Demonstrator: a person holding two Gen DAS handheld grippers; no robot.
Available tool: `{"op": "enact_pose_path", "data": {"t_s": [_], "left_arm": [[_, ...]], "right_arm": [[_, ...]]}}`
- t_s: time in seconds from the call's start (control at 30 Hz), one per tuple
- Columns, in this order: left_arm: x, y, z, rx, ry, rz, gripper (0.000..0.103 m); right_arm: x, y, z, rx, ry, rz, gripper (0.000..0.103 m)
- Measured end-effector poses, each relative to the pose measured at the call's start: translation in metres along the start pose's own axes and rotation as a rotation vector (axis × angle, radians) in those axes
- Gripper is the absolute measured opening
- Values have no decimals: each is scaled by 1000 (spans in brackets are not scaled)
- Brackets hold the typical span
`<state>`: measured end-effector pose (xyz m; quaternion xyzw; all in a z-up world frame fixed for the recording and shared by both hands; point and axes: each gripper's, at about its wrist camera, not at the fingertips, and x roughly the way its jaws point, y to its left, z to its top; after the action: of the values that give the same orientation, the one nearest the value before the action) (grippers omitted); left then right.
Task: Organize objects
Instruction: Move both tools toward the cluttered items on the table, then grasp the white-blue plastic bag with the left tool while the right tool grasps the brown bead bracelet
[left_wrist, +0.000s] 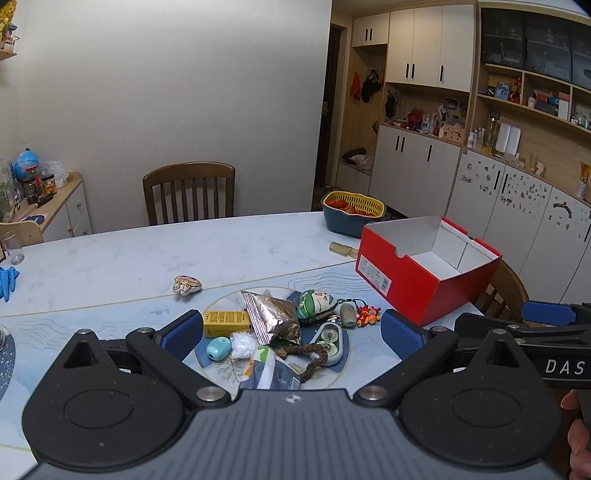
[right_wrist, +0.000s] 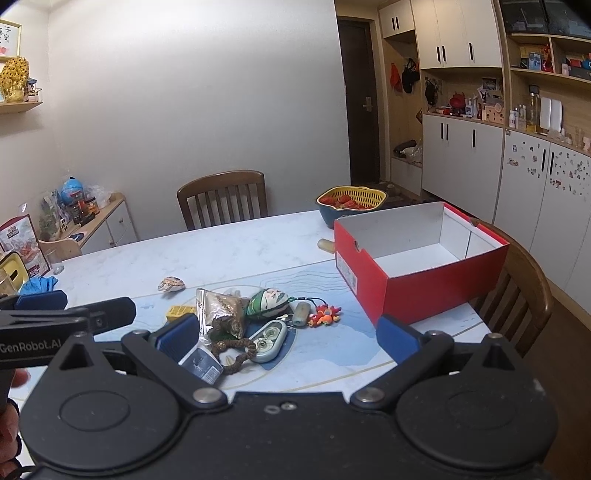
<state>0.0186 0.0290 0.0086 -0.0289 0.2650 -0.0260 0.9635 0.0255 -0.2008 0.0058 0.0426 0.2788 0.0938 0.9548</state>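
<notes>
White marble table (left_wrist: 147, 254) carries a pale blue mat, with a wooden chair (left_wrist: 189, 194) behind it and cabinets along the right wall.

1. Object position. The clutter pile (left_wrist: 280, 332) lies on the mat, directly ahead of and below my left gripper (left_wrist: 291, 332). It includes a yellow box (left_wrist: 226, 322), a foil packet (left_wrist: 275, 317), a teal round item (left_wrist: 218, 348), a green-and-white plush (left_wrist: 316, 303), a bead string (left_wrist: 314, 360) and a red charm (left_wrist: 367, 315). From my right gripper (right_wrist: 288, 338), the pile sits ahead and toward the left finger. A small patterned shell-like piece (left_wrist: 187, 285) lies apart, beyond the pile to the left.

2. Gripper state. Both sets of jaws are spread fully wide and released. Nothing is held, and no pad touches any item. The 2 tools sit side by side, each visible at the edge of the other's view.

3. Container. The red box (left_wrist: 424, 266) stands open and empty to the right of the pile, near the table's right edge, with a second chair (right_wrist: 524, 291) just beyond it.

4. Clearance. A yellow-and-blue basket (left_wrist: 352, 212) stands behind the box at the far edge. Bare tabletop extends between pile and far chair. Blue gloves (left_wrist: 8, 280) and a glass (left_wrist: 13, 247) occupy the left edge.
</notes>
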Motion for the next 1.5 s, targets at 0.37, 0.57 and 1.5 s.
{"op": "enact_pose_path", "data": {"t_s": [0.37, 0.57, 1.5], "left_arm": [[25, 25, 7, -32, 32, -23, 103], [37, 38, 8, -35, 51, -39, 103], [143, 37, -55, 24, 321, 8, 102]], "right_arm": [[23, 19, 6, -19, 16, 2, 101], [35, 28, 11, -9, 29, -3, 101], [188, 9, -2, -144, 326, 116, 79]]}}
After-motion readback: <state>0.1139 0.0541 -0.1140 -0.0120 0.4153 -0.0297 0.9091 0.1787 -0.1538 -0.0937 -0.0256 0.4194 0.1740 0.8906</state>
